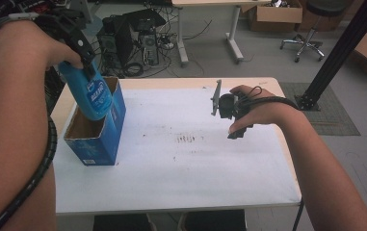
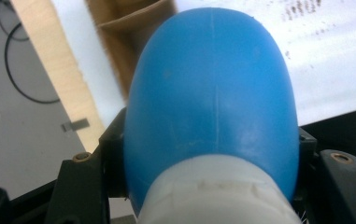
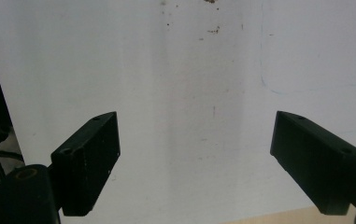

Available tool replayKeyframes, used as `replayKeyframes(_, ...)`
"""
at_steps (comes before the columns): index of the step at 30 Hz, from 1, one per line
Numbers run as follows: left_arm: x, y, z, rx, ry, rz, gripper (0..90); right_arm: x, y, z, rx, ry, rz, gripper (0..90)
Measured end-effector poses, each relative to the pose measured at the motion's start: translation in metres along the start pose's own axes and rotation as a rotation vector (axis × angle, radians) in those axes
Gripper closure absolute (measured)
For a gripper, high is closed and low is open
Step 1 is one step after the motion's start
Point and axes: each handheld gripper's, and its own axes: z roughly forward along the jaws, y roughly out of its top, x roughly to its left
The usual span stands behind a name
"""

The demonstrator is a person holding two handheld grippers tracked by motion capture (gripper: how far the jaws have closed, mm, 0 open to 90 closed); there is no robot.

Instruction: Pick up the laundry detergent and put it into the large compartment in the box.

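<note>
The left gripper point(image 1: 82, 50) had its jaws clamped on the white-capped neck end of a blue bottle point(image 1: 92, 94). The bottle's long axis ran steeply downward, base tilted toward the open top of a blue carton point(image 1: 99, 144) at the surface's point(image 1: 181, 178) left edge, its lower part inside. The right gripper point(image 3: 194, 158) hovered over bare white surface, jaws wide apart, holding nothing.

I count: one blue bottle point(image 1: 90, 94), upper left of the high view; one open blue box point(image 1: 97, 130) beneath it; one white table point(image 1: 181, 178); two grippers, left gripper point(image 1: 82, 48) and right gripper point(image 1: 229, 108); two cardboard boxes and one office chair point(image 1: 306, 33), upper right.
</note>
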Motion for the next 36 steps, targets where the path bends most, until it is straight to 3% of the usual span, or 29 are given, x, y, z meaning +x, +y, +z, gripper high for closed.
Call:
replayKeyframes(5, 0.011, -0.003, 0.003, -0.011, 0.012, -0.053, 38.5, 0.0, 0.001, 0.0, -0.001, -0.001, -0.001, 15.8)
replayKeyframes(9, 0.019, -0.005, 0.009, -0.035, 0.044, -0.086, 38.5, 0.0, 0.001, 0.0, -0.005, -0.003, -0.006, 15.8)
replayKeyframes(18, 0.028, -0.006, 0.029, -0.033, 0.023, -0.099, 38.5, 0.001, 0.004, 0.001, -0.009, -0.003, -0.015, 15.8)
replayKeyframes(36, 0.04, -0.002, 0.087, -0.013, 0.047, -0.118, 38.5, 0.0, 0.006, 0.004, -0.006, -0.003, -0.021, 15.8)
